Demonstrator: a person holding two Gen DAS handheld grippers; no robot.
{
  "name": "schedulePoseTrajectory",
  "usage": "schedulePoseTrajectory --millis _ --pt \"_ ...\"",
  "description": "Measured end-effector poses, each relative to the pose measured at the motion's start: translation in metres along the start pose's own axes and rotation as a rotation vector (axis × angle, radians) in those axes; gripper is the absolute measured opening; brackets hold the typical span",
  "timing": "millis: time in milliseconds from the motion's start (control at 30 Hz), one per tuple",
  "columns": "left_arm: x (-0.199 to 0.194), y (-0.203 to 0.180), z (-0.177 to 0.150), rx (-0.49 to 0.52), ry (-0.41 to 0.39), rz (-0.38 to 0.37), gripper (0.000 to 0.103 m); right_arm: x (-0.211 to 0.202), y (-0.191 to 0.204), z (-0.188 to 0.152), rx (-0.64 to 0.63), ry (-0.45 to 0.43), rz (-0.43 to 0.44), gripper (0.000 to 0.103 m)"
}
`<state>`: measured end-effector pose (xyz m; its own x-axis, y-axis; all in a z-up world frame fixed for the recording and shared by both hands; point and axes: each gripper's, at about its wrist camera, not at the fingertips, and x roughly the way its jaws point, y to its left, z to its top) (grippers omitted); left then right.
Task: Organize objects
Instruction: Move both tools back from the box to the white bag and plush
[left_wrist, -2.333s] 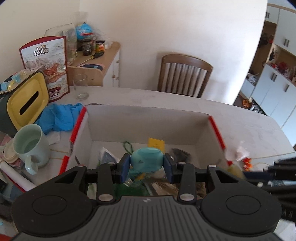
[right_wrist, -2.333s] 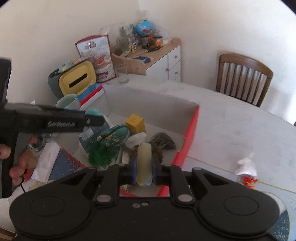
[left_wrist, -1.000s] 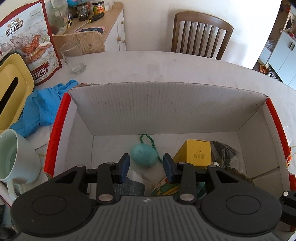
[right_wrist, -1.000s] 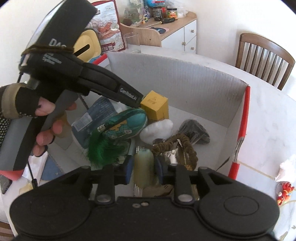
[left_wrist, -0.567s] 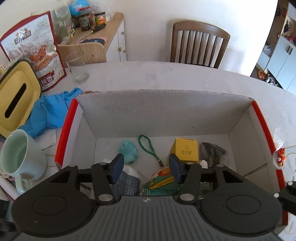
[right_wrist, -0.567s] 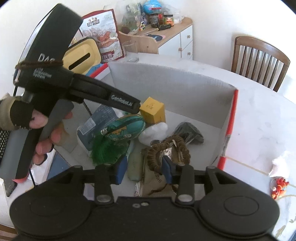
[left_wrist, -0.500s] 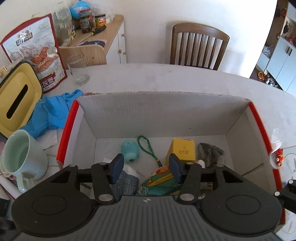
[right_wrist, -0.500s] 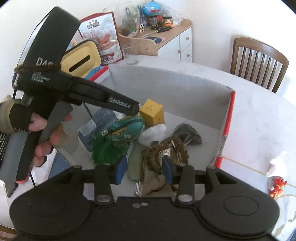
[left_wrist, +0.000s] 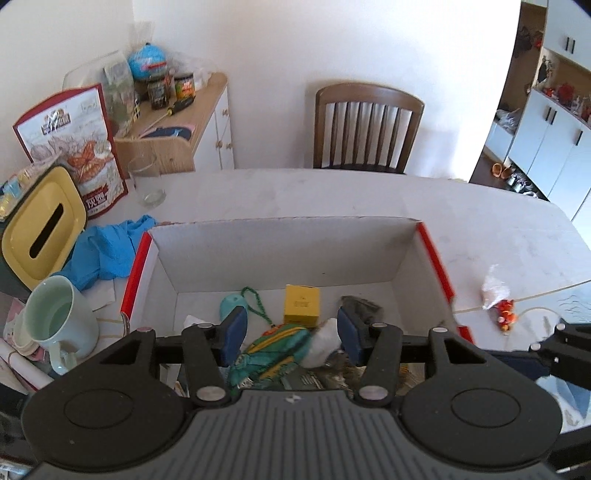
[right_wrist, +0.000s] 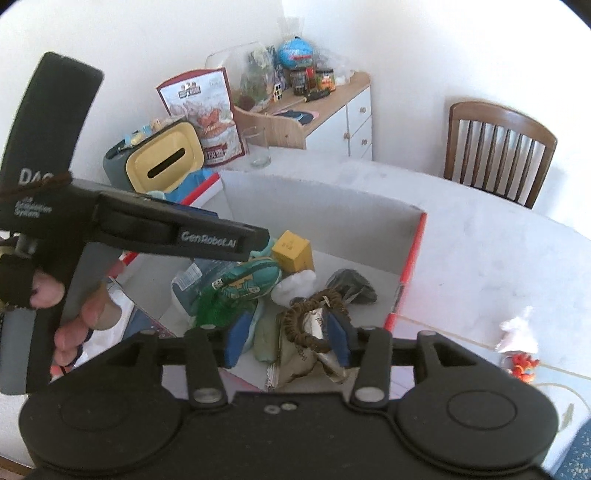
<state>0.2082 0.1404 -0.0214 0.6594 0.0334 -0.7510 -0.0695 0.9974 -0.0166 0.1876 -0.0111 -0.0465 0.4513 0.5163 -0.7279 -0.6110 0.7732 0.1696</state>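
A white cardboard box with red edges (left_wrist: 284, 251) holds several small things. My left gripper (left_wrist: 291, 334) hangs open above it with nothing between its fingers. Below lie a teal egg with a green cord (left_wrist: 231, 308), a yellow carton (left_wrist: 301, 304) and a green patterned pouch (left_wrist: 273, 350). My right gripper (right_wrist: 288, 339) hovers over the box's near side, its jaws opening and gripping nothing. Under it in the box (right_wrist: 314, 210) rest a pale green piece (right_wrist: 266, 339), a brown bead bracelet (right_wrist: 314, 321) and a foil packet. A hand carries the left gripper (right_wrist: 260, 240) in the right wrist view.
Left of the box are a mint mug (left_wrist: 61, 321), a blue cloth (left_wrist: 107, 251), a yellow-lidded tissue box (left_wrist: 40, 225), a glass (left_wrist: 147, 181) and a snack bag (left_wrist: 74, 144). A wooden chair (left_wrist: 365, 129) stands behind the table. A small wrapped toy (left_wrist: 496, 295) lies to the right.
The left gripper let the teal egg go and the right gripper let the pale green piece go, both into the box. Both jaws widened and both grippers rose away from the box.
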Motion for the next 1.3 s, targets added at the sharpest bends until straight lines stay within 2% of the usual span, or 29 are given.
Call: schedulePoseTrajectory --millis 433,767,933,1200,1300 --pt "-0.051 -0.045 -0.010 0.032 -0.074 -0.033 0.073 -0.061 -0.016 -0.012 -0.001 -0.089 0.009 0.066" --pt "-0.070 -0.085 -0.016 0.049 -0.112 -0.041 0.082 -0.098 -0.052 -0.025 0.030 -0.135 -0.006 0.090" --pt "-0.073 -0.105 -0.017 0.042 -0.117 -0.048 0.083 -0.113 -0.074 -0.034 0.036 -0.156 -0.011 0.101" --pt "-0.061 -0.140 -0.021 0.052 -0.103 -0.076 0.087 -0.130 -0.114 -0.052 0.040 -0.174 -0.049 0.102" --pt "-0.053 -0.154 -0.024 0.059 -0.094 -0.089 0.092 -0.133 -0.132 -0.060 0.046 -0.172 -0.081 0.102"
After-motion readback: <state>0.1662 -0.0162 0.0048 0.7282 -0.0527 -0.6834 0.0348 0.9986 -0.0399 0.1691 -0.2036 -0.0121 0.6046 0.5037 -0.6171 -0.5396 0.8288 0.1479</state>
